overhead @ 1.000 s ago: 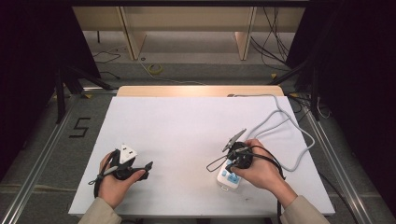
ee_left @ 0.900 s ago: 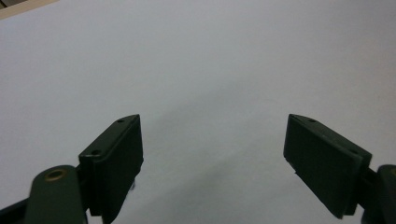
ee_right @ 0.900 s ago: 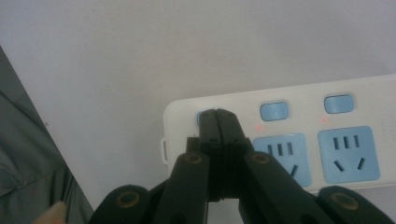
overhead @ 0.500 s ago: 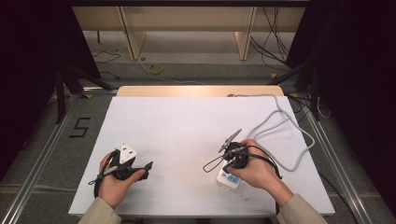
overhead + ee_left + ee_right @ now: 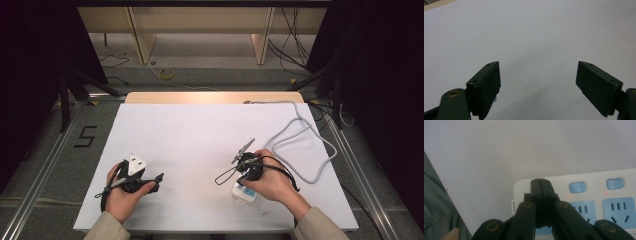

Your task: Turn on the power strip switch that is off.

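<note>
in the high view a white desk (image 5: 200, 140) fills the middle of the frame, with the person's two hands entering from the bottom edge. the left gripper (image 5: 156, 179) sits at the lower left of the desk, held in the left hand (image 5: 125, 192); in the left gripper view its jaws stand wide apart over bare white desk surface, nothing between them. the right gripper (image 5: 239, 194) is at the lower right, held in the right hand (image 5: 267, 180). just beneath that hand lies a white power strip (image 5: 241, 194) with blue sockets, and a grey cable (image 5: 305, 145) loops across the desk toward the upper right. in the right gripper view the jaws are pressed together, their tips over the left end of the power strip (image 5: 599, 192), beside its blue switches, gripping nothing.
</note>
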Tool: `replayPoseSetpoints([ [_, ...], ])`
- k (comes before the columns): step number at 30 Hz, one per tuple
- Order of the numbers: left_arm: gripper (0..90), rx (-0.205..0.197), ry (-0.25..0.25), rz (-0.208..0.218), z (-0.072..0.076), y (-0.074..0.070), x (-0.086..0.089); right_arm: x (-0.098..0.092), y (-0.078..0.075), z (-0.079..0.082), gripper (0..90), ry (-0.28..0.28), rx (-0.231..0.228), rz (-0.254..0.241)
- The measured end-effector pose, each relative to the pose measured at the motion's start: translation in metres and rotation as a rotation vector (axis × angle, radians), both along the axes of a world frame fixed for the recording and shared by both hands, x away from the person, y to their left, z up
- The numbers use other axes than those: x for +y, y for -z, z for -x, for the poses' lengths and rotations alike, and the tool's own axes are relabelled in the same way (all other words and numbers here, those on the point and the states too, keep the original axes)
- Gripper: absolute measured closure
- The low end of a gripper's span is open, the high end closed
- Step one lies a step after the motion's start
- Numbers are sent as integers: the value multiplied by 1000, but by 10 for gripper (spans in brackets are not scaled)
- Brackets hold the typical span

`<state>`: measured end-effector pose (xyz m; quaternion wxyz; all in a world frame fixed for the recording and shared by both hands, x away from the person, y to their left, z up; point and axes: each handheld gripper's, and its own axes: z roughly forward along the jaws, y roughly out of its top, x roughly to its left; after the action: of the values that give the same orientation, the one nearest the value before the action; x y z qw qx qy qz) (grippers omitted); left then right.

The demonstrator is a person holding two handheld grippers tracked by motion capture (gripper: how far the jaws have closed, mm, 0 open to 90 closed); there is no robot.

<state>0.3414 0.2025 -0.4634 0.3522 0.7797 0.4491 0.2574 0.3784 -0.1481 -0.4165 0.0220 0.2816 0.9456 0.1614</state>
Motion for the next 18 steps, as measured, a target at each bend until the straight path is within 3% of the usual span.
replayPoseSetpoints([
  [18, 197, -2, -1, 3, 0, 0, 0, 5, 5, -1, 900, -4, 4, 12],
])
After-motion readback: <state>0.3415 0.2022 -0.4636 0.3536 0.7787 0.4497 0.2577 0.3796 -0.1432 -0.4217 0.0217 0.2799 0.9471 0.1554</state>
